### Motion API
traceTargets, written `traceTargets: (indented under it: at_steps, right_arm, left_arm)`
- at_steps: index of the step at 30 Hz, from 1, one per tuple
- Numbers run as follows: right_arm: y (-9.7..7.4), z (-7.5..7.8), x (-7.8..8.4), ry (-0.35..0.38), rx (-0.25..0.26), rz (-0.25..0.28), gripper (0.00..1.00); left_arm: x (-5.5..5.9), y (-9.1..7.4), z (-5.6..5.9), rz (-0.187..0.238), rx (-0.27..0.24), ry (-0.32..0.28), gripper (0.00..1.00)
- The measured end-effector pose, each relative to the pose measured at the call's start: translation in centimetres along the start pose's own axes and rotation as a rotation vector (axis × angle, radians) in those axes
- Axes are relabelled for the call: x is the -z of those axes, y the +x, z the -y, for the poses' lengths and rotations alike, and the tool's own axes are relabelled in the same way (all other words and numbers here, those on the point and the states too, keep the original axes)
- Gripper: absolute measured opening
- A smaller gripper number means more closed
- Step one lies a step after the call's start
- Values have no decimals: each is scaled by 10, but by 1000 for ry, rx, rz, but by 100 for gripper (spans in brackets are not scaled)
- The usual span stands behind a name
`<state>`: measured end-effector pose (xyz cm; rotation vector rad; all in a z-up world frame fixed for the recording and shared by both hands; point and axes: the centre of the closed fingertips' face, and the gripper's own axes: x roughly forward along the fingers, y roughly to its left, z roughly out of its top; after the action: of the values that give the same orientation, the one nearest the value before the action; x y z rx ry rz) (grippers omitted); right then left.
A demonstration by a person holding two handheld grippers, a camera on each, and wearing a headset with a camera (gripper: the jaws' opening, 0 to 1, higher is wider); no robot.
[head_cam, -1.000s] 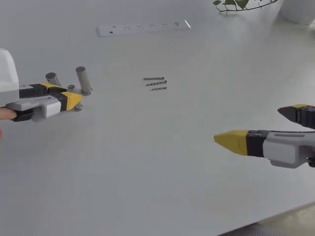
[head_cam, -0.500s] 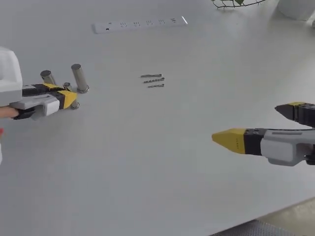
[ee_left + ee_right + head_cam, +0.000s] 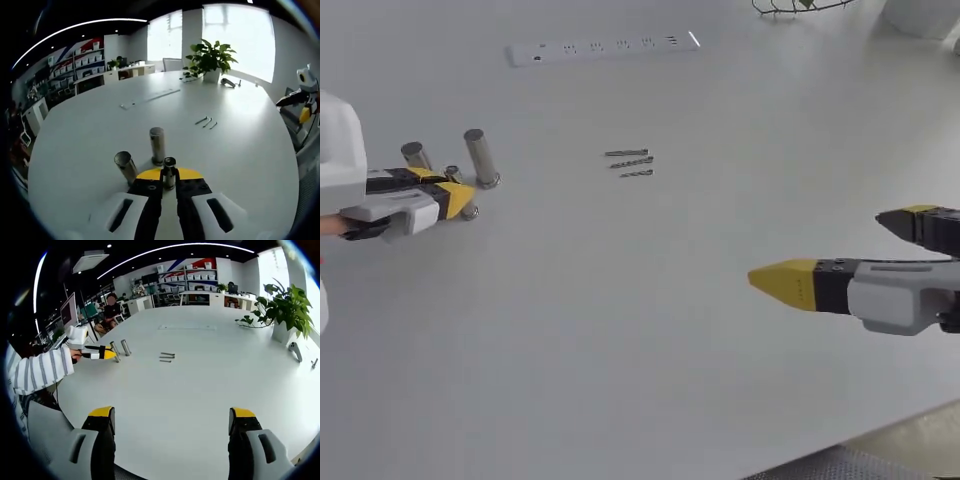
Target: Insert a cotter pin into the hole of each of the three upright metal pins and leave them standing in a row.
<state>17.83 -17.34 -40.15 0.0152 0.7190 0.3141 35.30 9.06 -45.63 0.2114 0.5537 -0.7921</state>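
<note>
1. White tabletop [image 3: 650,300] stretches ahead of you, with a power strip [image 3: 605,48] near its far edge and three cotter pins [image 3: 630,163] lying side by side toward the middle.
2. Your left hand-held gripper [image 3: 460,197] is pinching the gripped metal pin [image 3: 169,172], which stands upright between its jaws.
3. Just beyond those jaws the second metal pin [image 3: 478,158] stands upright, and the third metal pin [image 3: 416,155] stands to its left, all close together.
4. Your right hand-held gripper [image 3: 815,250] hovers well apart from the pins, its jaws spread wide.
</note>
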Motion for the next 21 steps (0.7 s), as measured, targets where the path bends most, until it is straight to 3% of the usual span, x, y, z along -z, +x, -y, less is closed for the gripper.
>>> traceTargets:
  at_steps: [12, 21]
  right_arm:
    - [-1, -1, -4, -7, -5, 14, 93]
    - [-4, -5, -5, -10, -11, 29, 93]
  left_arm:
    - [-9, -8, 5, 14, 1, 37, 5]
    - [-21, -19, 22, 43, 21, 84, 5]
